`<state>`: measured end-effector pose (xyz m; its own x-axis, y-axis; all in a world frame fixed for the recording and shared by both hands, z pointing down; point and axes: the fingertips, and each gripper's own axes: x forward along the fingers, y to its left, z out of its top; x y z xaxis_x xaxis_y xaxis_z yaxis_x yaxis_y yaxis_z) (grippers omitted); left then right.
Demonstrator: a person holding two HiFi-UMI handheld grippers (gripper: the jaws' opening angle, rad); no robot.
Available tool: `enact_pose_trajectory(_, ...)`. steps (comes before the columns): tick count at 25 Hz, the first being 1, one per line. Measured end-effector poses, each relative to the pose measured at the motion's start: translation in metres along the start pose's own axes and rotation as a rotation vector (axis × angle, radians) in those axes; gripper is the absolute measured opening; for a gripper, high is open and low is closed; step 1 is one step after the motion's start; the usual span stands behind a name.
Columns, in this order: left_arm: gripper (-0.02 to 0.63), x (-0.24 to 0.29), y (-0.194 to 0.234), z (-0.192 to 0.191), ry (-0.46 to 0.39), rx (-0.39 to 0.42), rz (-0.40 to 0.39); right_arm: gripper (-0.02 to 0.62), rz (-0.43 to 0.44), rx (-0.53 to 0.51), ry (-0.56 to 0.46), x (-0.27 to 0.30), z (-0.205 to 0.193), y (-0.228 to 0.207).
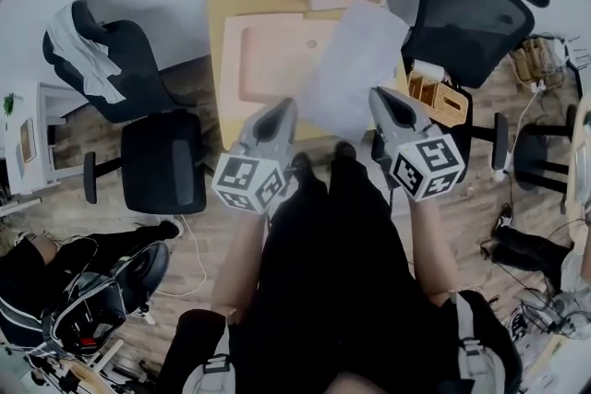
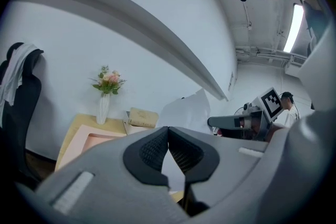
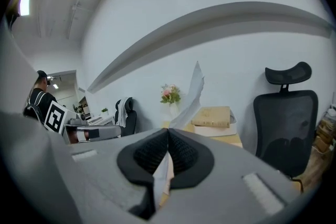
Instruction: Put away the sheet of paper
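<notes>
Wooden desk (image 1: 218,60) sat at 12 o'clock. The left gripper (image 1: 288,104) and right gripper (image 1: 377,94) were both pinched shut on the sheet of paper (image 1: 355,69) above it.

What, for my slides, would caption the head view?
Left gripper and right gripper hold a sheet at the desk.

The person's left forearm (image 1: 240,258) and right forearm (image 1: 432,244) stretch forward side by side. The left gripper (image 1: 283,109) and right gripper (image 1: 379,97) tilt slightly downward, each with its jaws closed on the sheet of paper (image 1: 355,60).
</notes>
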<state>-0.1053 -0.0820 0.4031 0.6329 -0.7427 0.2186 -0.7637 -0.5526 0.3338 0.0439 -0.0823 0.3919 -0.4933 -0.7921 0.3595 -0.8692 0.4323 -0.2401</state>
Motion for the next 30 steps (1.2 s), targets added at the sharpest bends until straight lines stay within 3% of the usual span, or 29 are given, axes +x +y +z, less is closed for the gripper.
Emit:
enact_pose_trajectory(11,0.009,0.056,0.018,0.028,-0.011,0.003,0.123,0.005,0.133,0.002,0.126,0.065,-0.014,-0.046)
enact_pose_trajectory(20,0.009,0.079,0.026,0.024,0.008,-0.012,0.249,0.005,0.174,0.116,0.274,0.117,-0.078,-0.102)
enact_pose_trajectory(30,0.009,0.098,0.017,0.001,0.028,-0.051,0.328,0.005,0.18,0.186,0.421,0.15,-0.146,-0.141)
